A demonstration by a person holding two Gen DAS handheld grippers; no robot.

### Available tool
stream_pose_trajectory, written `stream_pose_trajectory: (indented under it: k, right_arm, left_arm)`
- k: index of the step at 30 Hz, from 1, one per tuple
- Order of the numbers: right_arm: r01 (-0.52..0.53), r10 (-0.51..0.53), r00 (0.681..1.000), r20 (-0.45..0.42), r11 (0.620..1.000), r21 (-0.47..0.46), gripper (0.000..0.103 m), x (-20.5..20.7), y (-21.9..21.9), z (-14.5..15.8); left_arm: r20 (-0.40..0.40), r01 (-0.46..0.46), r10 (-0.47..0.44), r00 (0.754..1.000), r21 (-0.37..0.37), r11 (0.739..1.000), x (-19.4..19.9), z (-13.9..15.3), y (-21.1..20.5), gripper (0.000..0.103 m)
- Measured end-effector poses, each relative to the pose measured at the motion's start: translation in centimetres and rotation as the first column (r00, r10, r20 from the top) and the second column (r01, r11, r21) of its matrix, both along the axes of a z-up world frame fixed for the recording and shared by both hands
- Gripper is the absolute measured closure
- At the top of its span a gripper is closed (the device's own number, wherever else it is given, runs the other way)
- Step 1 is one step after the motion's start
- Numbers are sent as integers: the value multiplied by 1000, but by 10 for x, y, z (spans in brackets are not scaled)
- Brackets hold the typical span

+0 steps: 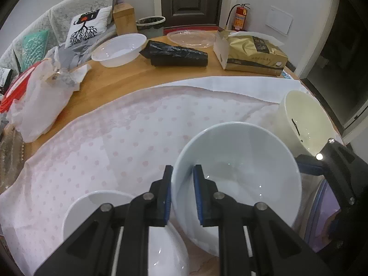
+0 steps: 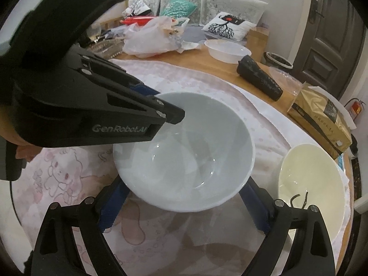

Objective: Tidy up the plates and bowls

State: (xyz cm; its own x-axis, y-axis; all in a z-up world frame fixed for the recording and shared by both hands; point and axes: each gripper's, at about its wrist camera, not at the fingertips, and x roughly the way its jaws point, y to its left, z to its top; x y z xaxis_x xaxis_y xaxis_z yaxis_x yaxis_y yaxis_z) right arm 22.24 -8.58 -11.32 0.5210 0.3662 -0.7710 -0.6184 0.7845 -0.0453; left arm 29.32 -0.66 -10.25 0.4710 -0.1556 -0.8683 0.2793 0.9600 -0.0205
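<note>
Pale blue bowl (image 1: 237, 174) sits lower right of centre in the left wrist view, centre in the right wrist view (image 2: 184, 151), on a pink-dotted cloth (image 1: 110, 142) over a wooden table (image 1: 128, 76). Left gripper (image 1: 182, 195) pinches the bowl's near-left rim: one blue pad (image 1: 197, 193) inside the bowl, the other outside, jaws pressed close on the wall. In the right wrist view that same gripper comes in from the upper left w/ its tip at the bowl's rim. Right gripper (image 2: 184, 209) is spread wide, fingers either side of the bowl's lower edge; can't tell if the pads touch it.

Cream bowl (image 2: 310, 191) just right of the blue one, w/ a dark scrap inside. White bowl (image 1: 128, 227) bottom left in the left wrist view, partly behind the gripper.

Further back on bare wood: white plastic basin (image 1: 119, 49) upper left, black wrapped bundle (image 1: 177, 54) top centre, clear plastic lid (image 1: 191, 38) behind it, gold tissue pack (image 1: 255, 54) upper right. Plastic bags (image 1: 39, 99) at left edge.
</note>
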Motion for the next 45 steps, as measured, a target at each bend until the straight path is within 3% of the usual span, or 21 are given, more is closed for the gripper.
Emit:
stream_pose_trajectory:
  k: [7, 22, 45]
  right_arm:
    - [-6, 5, 995, 96, 1000, 9, 13, -13, -2, 22]
    - [44, -51, 994, 99, 996, 76, 13, -19, -30, 46]
    - [156, -165, 982, 93, 983, 99, 12, -21, -105, 60]
  left_arm:
    - [51, 3, -3, 999, -7, 1000, -8, 26, 0, 88]
    - [129, 42, -40, 991, -14, 999, -20, 72, -32, 88]
    - [147, 127, -128, 981, 16, 992, -8, 88, -122, 88]
